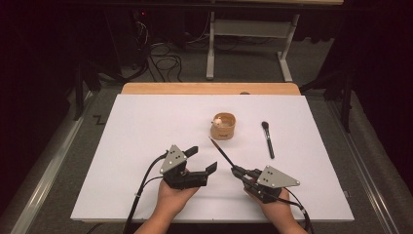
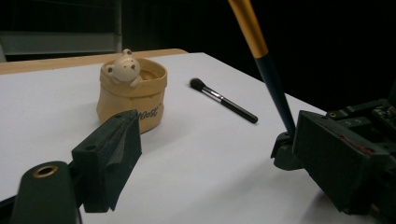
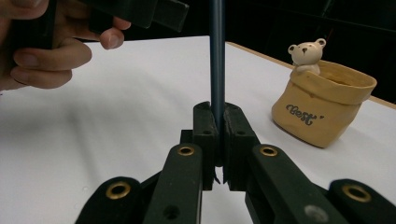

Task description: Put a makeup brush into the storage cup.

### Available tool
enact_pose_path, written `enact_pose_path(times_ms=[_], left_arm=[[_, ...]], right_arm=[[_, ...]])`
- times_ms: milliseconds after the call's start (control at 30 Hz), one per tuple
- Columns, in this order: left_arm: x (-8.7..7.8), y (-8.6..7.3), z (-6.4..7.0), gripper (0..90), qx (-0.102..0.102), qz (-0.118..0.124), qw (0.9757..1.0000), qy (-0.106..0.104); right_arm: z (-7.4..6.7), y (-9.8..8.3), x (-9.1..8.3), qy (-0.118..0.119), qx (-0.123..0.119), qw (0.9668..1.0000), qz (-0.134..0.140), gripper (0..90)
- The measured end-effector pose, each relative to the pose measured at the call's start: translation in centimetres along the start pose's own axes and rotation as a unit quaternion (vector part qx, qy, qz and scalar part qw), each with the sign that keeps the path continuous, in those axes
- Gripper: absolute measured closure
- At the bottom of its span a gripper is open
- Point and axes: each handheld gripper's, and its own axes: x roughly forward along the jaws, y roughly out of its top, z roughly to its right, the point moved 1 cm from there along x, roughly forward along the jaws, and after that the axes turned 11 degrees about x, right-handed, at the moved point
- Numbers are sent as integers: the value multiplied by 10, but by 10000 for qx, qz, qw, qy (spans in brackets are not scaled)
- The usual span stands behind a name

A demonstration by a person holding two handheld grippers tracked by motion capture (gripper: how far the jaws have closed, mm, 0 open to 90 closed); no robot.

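While the right gripper (image 1: pixel 237 170) clenches a slim brush (image 1: pixel 220 151) near the table's (image 1: pixel 146 126) front edge, the left gripper (image 1: pixel 204 159) stands released; the bear pot (image 1: pixel 223 126) awaits, a second brush (image 1: pixel 267 138) untouched toward the right edge.

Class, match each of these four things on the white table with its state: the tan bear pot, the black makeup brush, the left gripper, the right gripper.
Things:
1. tan ceramic bear pot
2. black makeup brush with dark bristles
3. left gripper
4. right gripper

States:
A. shut on a slim dark-handled brush
B. jaws apart, nothing between
C. lying flat
D. standing upright

Pairs: 1-D, 2-C, 3-B, 4-A
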Motion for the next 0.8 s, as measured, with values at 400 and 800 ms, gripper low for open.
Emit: enact_pose_path(times_ms=[400, 800], left_arm=[[1, 5, -2, 310, -387, 267, 9977, -479], [3, 7, -4, 454, -647, 442, 9938, -787]], right_arm=[[-1, -1, 1, 58, -4, 10000, -25, 870], [-4, -1, 3, 108, -92, 9999, -44, 870]])
